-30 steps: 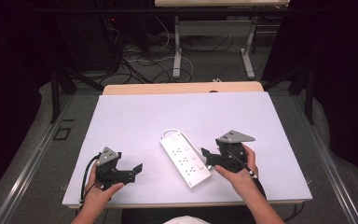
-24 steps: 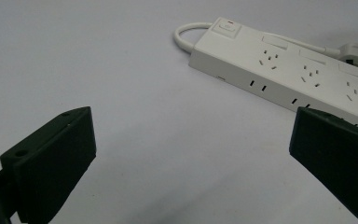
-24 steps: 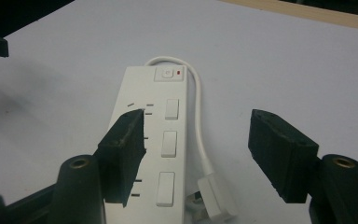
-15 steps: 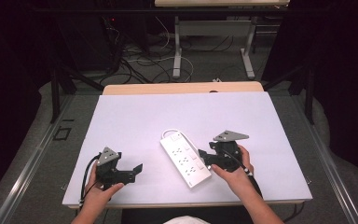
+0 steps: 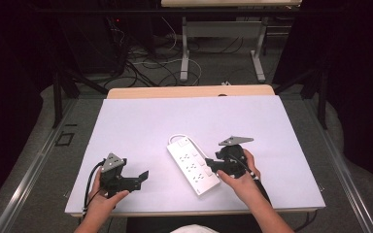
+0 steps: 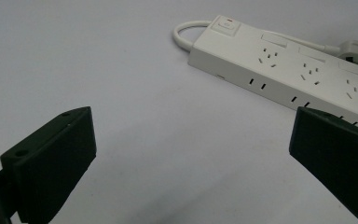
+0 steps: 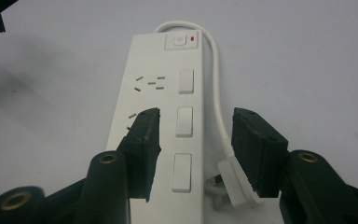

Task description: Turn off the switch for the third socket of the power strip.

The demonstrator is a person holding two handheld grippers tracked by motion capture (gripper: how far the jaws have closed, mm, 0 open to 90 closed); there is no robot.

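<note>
Right gripper [image 7: 193, 135], jaws just closing but not yet gripping, straddles the white plastic power strip [image 5: 193, 164] near the white table's [image 5: 141, 121] front edge; left gripper [image 5: 126, 180] rests wide open, front-left.

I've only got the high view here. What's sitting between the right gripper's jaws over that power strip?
Observer: The right gripper has just been closing its jaws. The power strip's rocker switches and white cord lie between them, not yet pinched.
Operator: Where's the plug?
Observer: The white plug lies beside the strip, close to one jaw's inner face.
Operator: And the left gripper?
Observer: The left gripper is wide open, with just bare table between its jaws.
</note>
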